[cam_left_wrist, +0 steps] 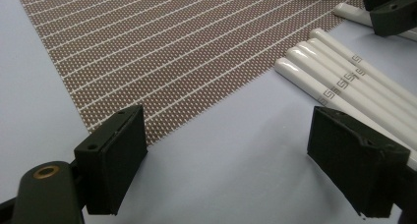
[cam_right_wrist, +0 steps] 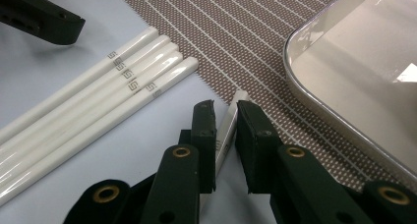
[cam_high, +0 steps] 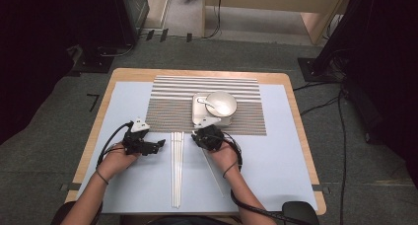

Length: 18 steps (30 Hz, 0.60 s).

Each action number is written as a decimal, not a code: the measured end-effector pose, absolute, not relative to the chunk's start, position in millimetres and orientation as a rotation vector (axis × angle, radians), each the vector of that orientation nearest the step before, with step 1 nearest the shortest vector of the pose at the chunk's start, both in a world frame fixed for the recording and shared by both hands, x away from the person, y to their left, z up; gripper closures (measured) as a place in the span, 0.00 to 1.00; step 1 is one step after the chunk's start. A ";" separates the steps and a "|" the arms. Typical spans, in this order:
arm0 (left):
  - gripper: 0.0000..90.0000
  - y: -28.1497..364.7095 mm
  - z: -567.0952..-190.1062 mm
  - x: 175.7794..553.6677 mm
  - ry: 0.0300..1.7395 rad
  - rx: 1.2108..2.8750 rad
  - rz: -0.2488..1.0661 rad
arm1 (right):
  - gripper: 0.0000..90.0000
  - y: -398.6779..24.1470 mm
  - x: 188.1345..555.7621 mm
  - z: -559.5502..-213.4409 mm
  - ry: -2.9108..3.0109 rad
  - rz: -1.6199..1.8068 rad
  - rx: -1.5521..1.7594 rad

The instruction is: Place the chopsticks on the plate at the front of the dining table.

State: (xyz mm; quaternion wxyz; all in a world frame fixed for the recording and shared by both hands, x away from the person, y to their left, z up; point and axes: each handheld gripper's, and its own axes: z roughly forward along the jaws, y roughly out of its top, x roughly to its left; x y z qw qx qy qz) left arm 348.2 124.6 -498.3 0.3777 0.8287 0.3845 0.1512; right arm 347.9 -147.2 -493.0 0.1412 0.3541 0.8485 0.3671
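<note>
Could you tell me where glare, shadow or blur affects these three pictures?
High view: evenly lit table, dark surroundings, and the bowl slightly washed out. Left gripper view: glossy highlights on the white chopsticks, soft shadows under the fingers. Right gripper view: glare on the metal tray, with the near fingers slightly soft.

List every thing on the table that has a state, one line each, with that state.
Left claw: open, nothing between its jaws, over the blue sheet.
Right claw: shut on single chopstick.
Single chopstick: gripped near its thick end, tip on the mat's edge.
Chopstick bundle: lying flat, side by side, loose.
Bowl: upright on the tray, spoon inside.
Spoon: resting in the bowl.
Tray: flat on the striped mat.
</note>
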 end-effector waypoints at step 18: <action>0.16 124.4 -498.3 348.1 0.983 2.117 0.388 | 0.76 -159.7 348.8 -489.9 2.455 1.103 1.089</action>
